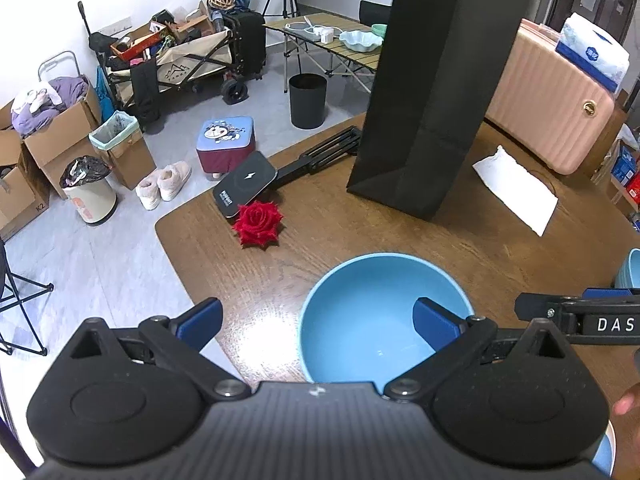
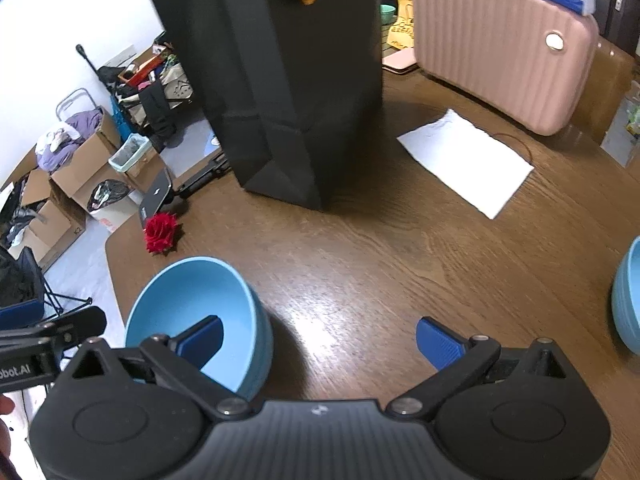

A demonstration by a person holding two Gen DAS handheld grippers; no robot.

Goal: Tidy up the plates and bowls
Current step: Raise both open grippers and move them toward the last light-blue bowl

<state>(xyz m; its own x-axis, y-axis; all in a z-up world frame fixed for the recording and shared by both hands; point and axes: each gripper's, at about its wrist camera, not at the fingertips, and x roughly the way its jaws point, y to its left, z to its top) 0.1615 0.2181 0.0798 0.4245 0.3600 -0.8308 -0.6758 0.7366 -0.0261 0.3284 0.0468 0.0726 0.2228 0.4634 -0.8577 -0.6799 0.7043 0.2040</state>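
A light blue bowl (image 1: 372, 312) stands upright on the brown wooden table (image 1: 400, 236), close in front of both grippers. My left gripper (image 1: 318, 318) is open: its right pad (image 1: 434, 320) hangs over the bowl's inside, its left pad (image 1: 200, 316) over bare table. In the right wrist view the same bowl (image 2: 188, 300) sits at the lower left. My right gripper (image 2: 320, 340) is open too, with the left pad (image 2: 204, 338) above the bowl's inside and the other over the table. Neither touches the bowl. A second blue bowl (image 2: 628, 300) stands at the right edge.
A tall black paper bag (image 1: 436, 92) stands mid-table, with a pink suitcase (image 2: 500, 40) behind it and a white sheet (image 2: 468, 160) to its right. A red rose (image 1: 258, 224) and a black charger (image 1: 244, 188) lie by the table's left edge. Floor clutter lies beyond.
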